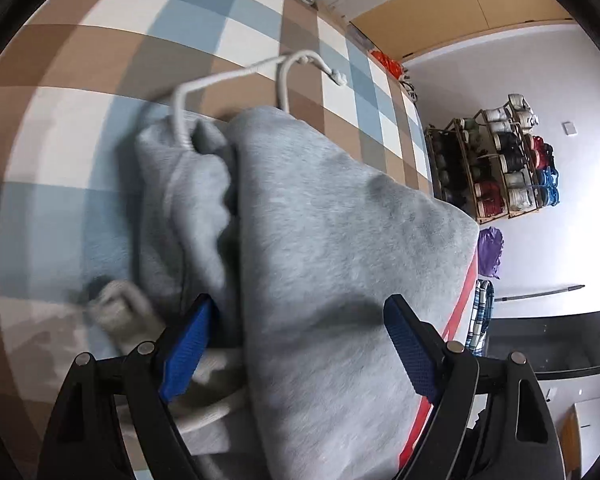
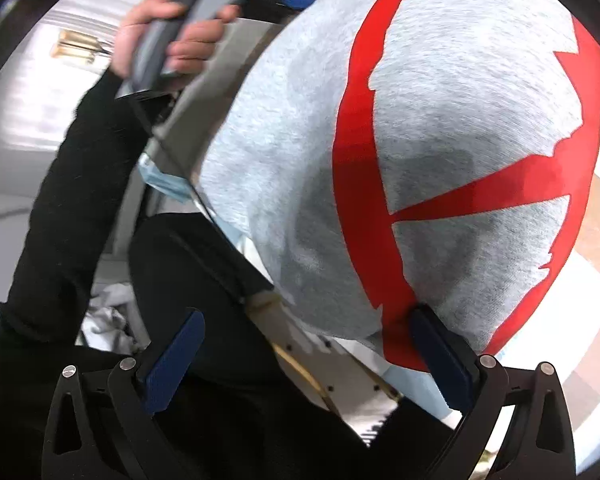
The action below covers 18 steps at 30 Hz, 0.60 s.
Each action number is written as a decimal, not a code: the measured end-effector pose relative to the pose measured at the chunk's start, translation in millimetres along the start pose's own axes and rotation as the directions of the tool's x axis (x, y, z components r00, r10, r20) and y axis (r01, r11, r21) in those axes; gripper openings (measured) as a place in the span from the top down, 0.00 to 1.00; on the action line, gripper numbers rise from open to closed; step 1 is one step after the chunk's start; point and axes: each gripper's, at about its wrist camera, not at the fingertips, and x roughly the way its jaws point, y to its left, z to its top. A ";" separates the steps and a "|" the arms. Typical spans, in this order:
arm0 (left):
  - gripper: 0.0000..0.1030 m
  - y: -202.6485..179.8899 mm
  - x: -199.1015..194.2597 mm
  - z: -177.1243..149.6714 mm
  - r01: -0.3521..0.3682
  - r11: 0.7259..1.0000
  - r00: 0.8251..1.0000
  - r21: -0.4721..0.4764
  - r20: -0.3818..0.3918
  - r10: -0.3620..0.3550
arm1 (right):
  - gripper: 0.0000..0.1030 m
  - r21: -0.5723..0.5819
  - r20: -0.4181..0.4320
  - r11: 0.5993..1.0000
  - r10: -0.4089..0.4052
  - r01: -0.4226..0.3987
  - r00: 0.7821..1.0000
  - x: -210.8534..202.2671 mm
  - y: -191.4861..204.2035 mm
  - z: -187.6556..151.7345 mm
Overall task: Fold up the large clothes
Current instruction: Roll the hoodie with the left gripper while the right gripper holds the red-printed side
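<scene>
My left claw (image 1: 300, 344) gapes over the grey hoodie (image 1: 320, 240) on the checked bed (image 1: 100, 60); only my right claw (image 2: 312, 356), wide too, sees its red print (image 2: 360, 200) and my left hand (image 2: 168, 40).

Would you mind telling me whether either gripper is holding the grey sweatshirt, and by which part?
Neither: both sets of jaws stand open around the grey sweatshirt, gripping nothing.

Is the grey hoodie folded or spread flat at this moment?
Folded. The grey hoodie lies doubled in a thick bundle on the checked cover, layers stacked, drawstring trailing out.
</scene>
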 end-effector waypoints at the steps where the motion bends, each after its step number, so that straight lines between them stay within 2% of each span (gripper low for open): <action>1: 0.29 -2.1 -1.2 -2.0 0.010 1.000 1.000 0.004 0.001 -0.010 | 0.00 -0.003 0.008 1.000 0.013 -0.013 1.000 -1.6 -1.5 -0.5; 2: 0.42 -4.9 -3.6 -3.1 0.006 1.000 1.000 0.008 0.001 -0.006 | 0.00 -0.008 0.016 1.000 0.029 -0.029 0.999 -2.9 -3.2 -1.2; 3: 0.60 -9.0 -6.8 -4.2 -0.011 1.000 1.000 0.017 0.004 0.011 | 0.00 -0.012 0.022 0.999 0.039 -0.039 0.999 -3.7 -4.0 -1.4; 4: 0.68 -12.9 -10.4 -6.5 -0.040 0.998 0.999 0.039 0.008 0.039 | 0.00 -0.013 0.027 0.999 0.045 -0.045 0.999 -2.4 -1.6 -3.1; 5: 0.72 -16.4 -9.3 -2.2 -0.054 0.997 0.999 0.053 0.007 0.053 | 0.00 -0.016 0.033 0.998 0.054 -0.054 0.998 -2.4 -1.7 -2.8; 7: 0.72 -14.5 -12.4 -9.1 -0.091 0.994 0.995 0.054 -0.031 0.092 | 0.00 -0.025 0.039 0.998 0.065 -0.064 0.997 -0.7 0.3 -2.2; 10: 0.72 -16.3 -20.8 -15.1 -0.130 0.989 0.990 0.064 -0.038 0.133 | 0.00 -0.035 0.047 0.996 0.079 -0.077 0.996 2.6 0.0 -2.7; 14: 0.72 -35.7 -17.6 -18.6 -0.143 0.984 0.986 0.109 -0.076 0.151 | 0.00 -0.044 0.051 0.996 0.085 -0.083 0.995 2.6 -1.0 -3.0; 16: 0.71 -42.8 -16.6 -14.2 -0.071 0.989 0.995 0.127 -0.066 0.080 | 0.00 -0.045 0.053 0.995 0.091 -0.088 0.994 3.6 0.0 -3.4; 18: 0.71 -40.6 -14.6 -5.7 0.000 0.996 0.998 0.088 -0.056 0.005 | 0.00 -0.044 0.063 0.995 0.097 -0.094 0.993 3.3 -1.3 -4.0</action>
